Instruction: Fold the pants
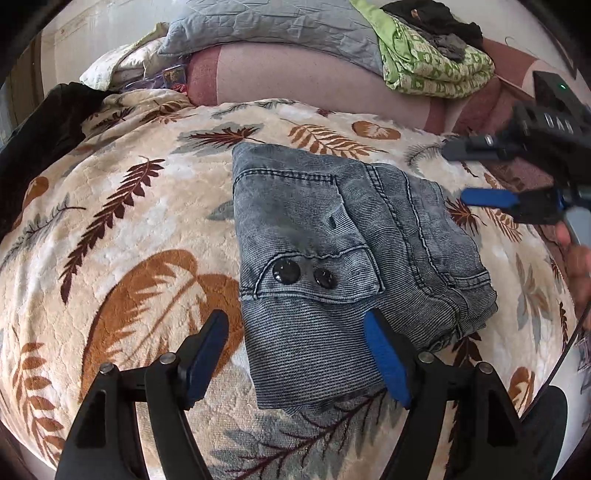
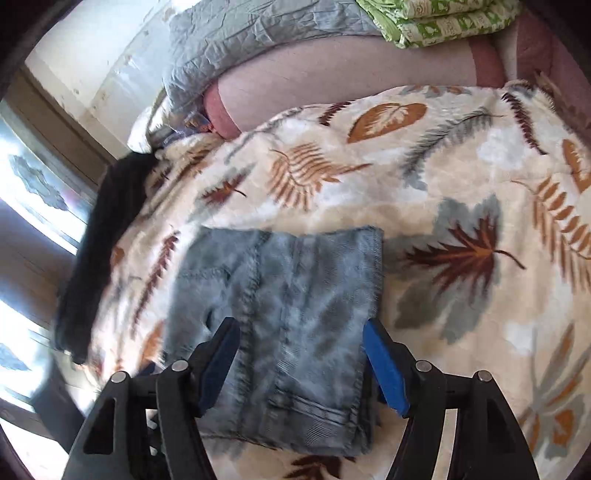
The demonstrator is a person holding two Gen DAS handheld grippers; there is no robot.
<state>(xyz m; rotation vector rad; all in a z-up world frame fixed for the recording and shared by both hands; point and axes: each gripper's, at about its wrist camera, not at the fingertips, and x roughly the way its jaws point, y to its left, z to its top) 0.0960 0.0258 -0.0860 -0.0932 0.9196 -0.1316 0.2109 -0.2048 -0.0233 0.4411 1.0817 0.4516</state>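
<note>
The pants [image 1: 332, 240] are grey-blue washed denim, folded into a compact bundle on a cream blanket with leaf prints [image 1: 129, 221]. A pocket flap with two black buttons faces up. My left gripper [image 1: 295, 321] hovers open over the bundle's near edge, its pads apart from the cloth. In the right wrist view the same pants [image 2: 288, 295] lie folded below my right gripper [image 2: 301, 326], whose jaws stand wide and hold nothing. The right gripper [image 1: 469, 173] also shows at the right edge of the left wrist view, just beyond the bundle's far right corner.
A grey pillow [image 1: 277, 26] and a folded green patterned cloth [image 1: 436, 66] lie at the bed's far end. A black garment [image 2: 96, 240] hangs over the blanket's [image 2: 443, 184] left edge near a bright window [image 2: 33, 184]. A person's hand [image 1: 580, 266] holds the right gripper.
</note>
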